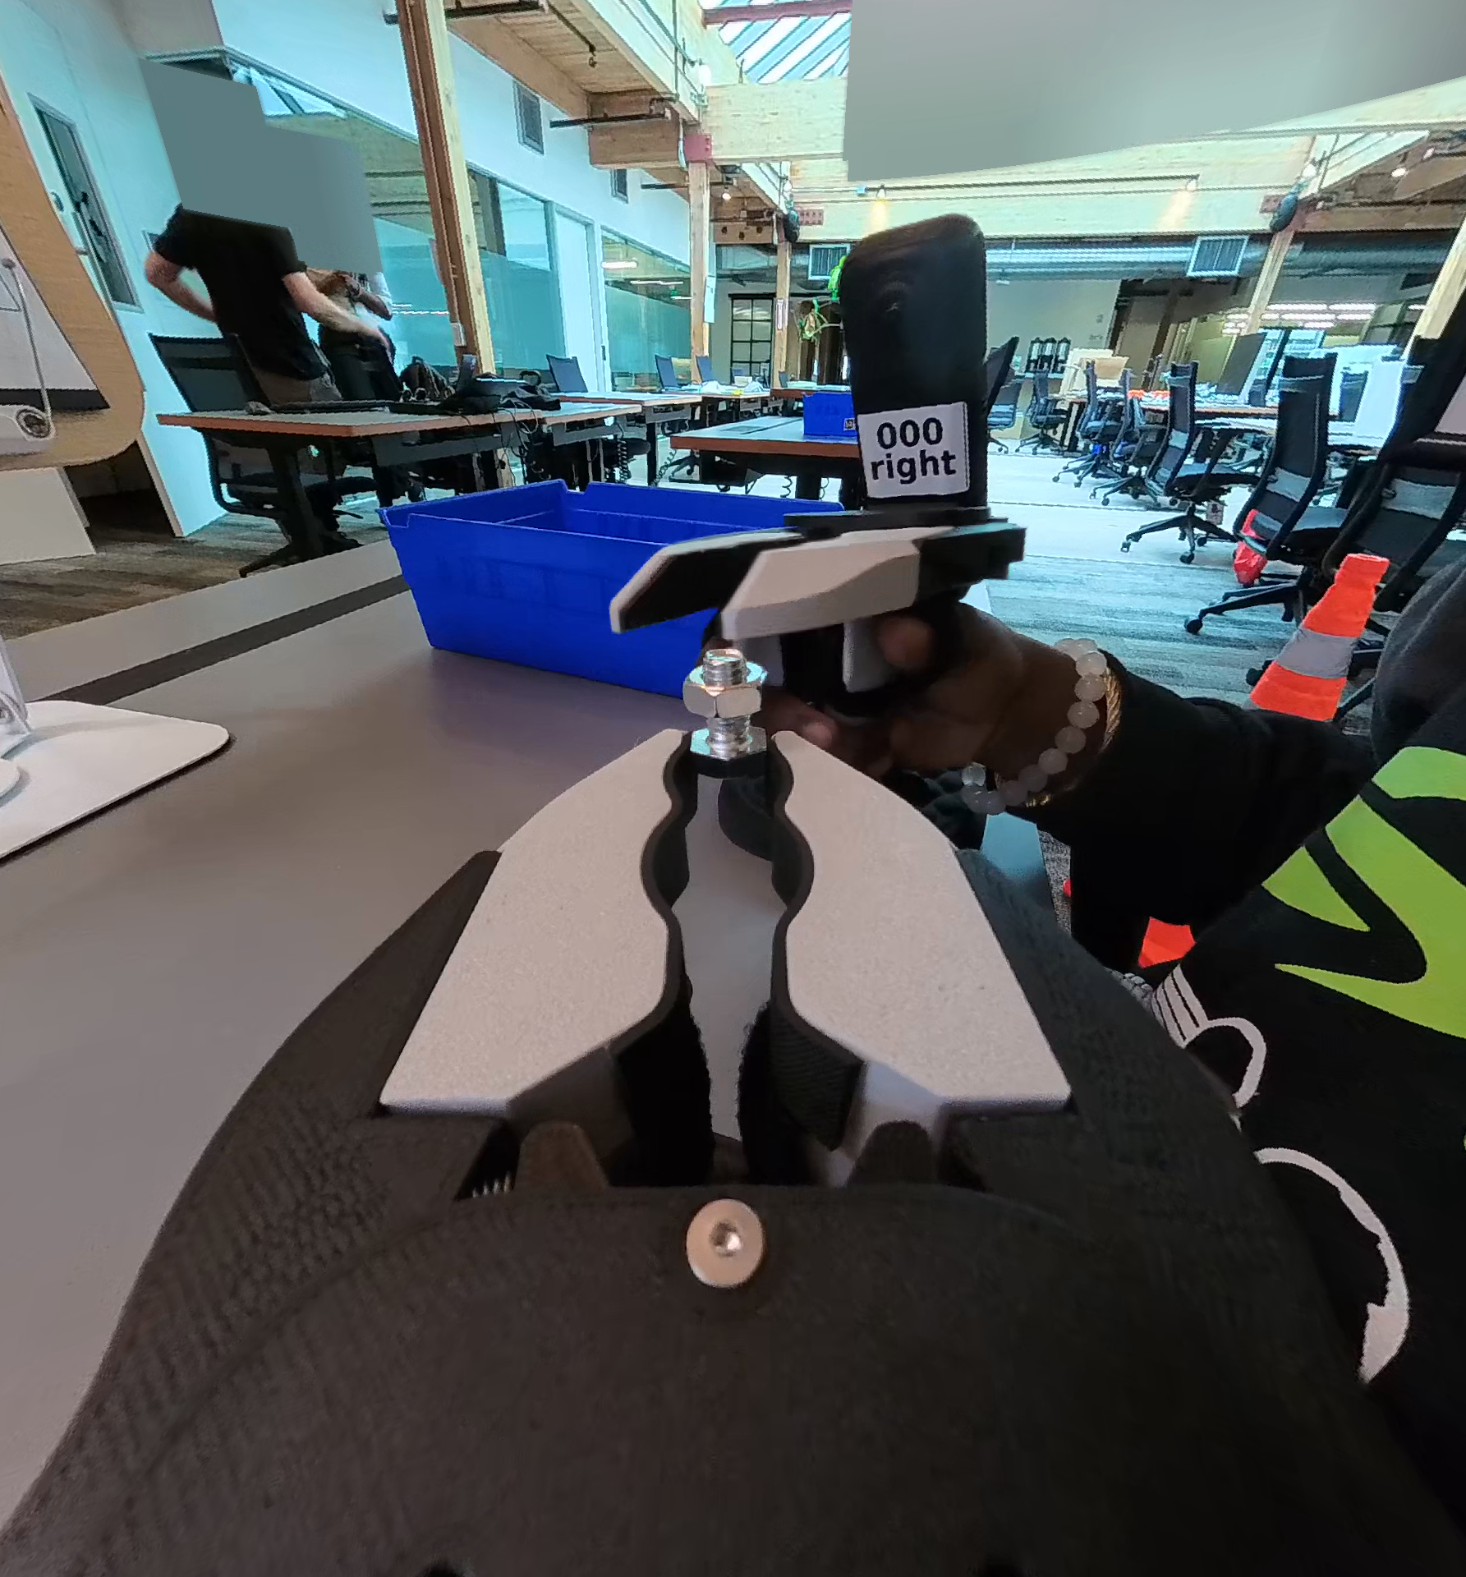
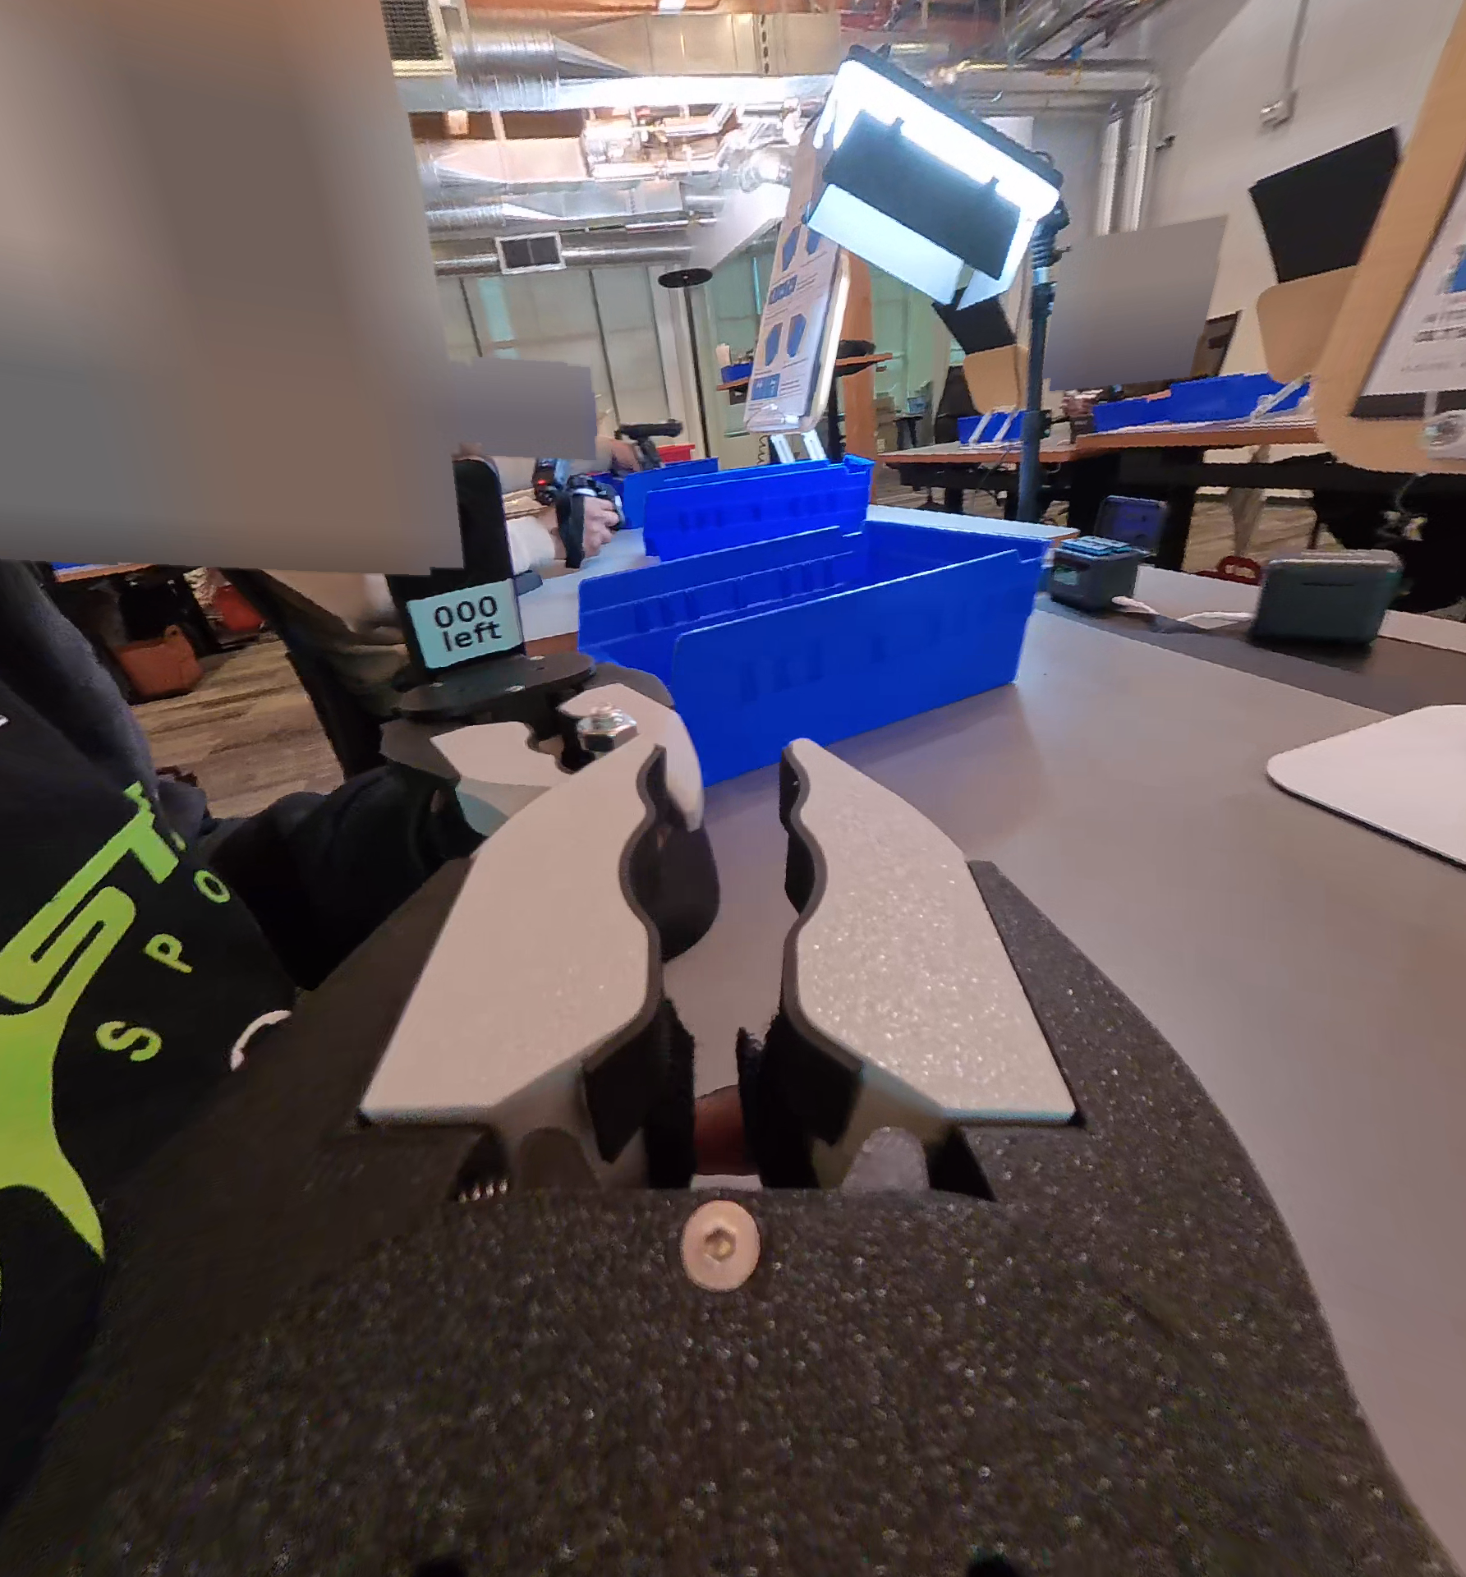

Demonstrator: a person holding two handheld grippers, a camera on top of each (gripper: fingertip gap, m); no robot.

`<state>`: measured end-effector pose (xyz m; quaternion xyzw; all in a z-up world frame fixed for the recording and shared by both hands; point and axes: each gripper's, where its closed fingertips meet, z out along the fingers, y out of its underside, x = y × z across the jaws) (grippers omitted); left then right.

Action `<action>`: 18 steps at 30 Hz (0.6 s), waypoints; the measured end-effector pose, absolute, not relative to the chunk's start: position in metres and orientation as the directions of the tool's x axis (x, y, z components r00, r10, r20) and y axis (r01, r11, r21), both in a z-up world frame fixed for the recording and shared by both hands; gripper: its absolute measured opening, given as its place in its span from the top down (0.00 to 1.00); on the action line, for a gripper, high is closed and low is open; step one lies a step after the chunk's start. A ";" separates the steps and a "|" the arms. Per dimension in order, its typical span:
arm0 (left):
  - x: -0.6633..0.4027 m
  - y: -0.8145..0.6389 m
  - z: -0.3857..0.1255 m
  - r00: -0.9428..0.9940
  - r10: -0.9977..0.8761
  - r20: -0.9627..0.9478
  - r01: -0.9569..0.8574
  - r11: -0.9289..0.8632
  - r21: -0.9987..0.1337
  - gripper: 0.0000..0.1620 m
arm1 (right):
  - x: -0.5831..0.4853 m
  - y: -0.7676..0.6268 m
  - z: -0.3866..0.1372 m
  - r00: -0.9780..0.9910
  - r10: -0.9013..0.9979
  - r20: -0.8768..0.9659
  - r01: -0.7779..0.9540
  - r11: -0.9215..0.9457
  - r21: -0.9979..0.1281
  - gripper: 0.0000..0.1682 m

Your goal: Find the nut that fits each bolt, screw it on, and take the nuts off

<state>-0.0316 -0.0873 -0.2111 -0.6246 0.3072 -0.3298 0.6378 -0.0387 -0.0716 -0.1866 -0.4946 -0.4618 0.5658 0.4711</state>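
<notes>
Bolt: upright, clamped in left hand-held gripper. Nut: threaded on. Right hand-held gripper: released, at bolt's 1 o'clock. Step: likely turning nut. Next: close on nut, rotate.

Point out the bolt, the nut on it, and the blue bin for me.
bolt [image 1: 726, 741]: left wrist view, threaded shank below the nut.
nut [image 1: 724, 693]: left wrist view, front face.
blue bin [image 2: 849, 683]: right wrist view, front wall.
</notes>
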 end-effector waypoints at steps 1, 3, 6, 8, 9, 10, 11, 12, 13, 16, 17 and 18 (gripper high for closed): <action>-0.032 -0.087 -0.211 0.594 -0.804 0.021 0.038 0.002 -0.999 0.91 | -0.041 -0.076 -0.186 -0.090 0.988 -0.126 -0.077 -0.133 -0.988 0.83; -0.032 -0.087 -0.211 0.594 -0.805 0.021 0.038 0.002 -0.999 0.91 | -0.048 -0.084 -0.185 -0.125 0.984 -0.128 -0.079 -0.139 -0.987 0.81; -0.030 -0.088 -0.212 0.592 -0.806 0.011 0.025 0.005 -1.000 0.91 | -0.058 -0.093 -0.186 -0.156 0.981 -0.118 -0.068 -0.130 -0.989 0.78; -0.030 -0.088 -0.213 0.590 -0.807 0.005 0.017 0.007 -1.000 0.91 | -0.065 -0.098 -0.187 -0.174 0.978 -0.115 -0.058 -0.127 -0.990 0.77; -0.029 -0.089 -0.213 0.589 -0.808 0.003 0.016 0.007 -1.000 0.91 | -0.067 -0.099 -0.188 -0.179 0.977 -0.115 -0.052 -0.126 -0.991 0.77; -0.029 -0.089 -0.213 0.589 -0.808 0.003 0.015 0.008 -1.000 0.91 | -0.070 -0.100 -0.189 -0.182 0.977 -0.113 -0.047 -0.123 -0.991 0.77; -0.029 -0.089 -0.213 0.587 -0.809 0.002 0.014 0.008 -1.000 0.91 | -0.071 -0.100 -0.189 -0.181 0.977 -0.111 -0.043 -0.120 -0.992 0.77; -0.029 -0.089 -0.213 0.586 -0.811 0.000 0.012 0.009 -1.000 0.91 | -0.072 -0.100 -0.190 -0.179 0.978 -0.109 -0.042 -0.119 -0.992 0.77; -0.028 -0.090 -0.213 0.584 -0.812 -0.003 0.010 0.011 -1.000 0.91 | -0.072 -0.100 -0.190 -0.178 0.978 -0.110 -0.042 -0.119 -0.992 0.77; -0.028 -0.091 -0.213 0.578 -0.816 -0.008 0.007 0.015 -1.000 0.91 | -0.071 -0.098 -0.191 -0.170 0.979 -0.112 -0.039 -0.121 -0.992 0.77; -0.028 -0.091 -0.213 0.577 -0.817 -0.007 0.008 0.014 -1.000 0.91 | -0.070 -0.097 -0.191 -0.169 0.979 -0.111 -0.039 -0.119 -0.992 0.77; -0.028 -0.091 -0.213 0.577 -0.817 -0.005 0.010 0.013 -1.000 0.91 | -0.068 -0.097 -0.191 -0.167 0.980 -0.110 -0.040 -0.118 -0.992 0.77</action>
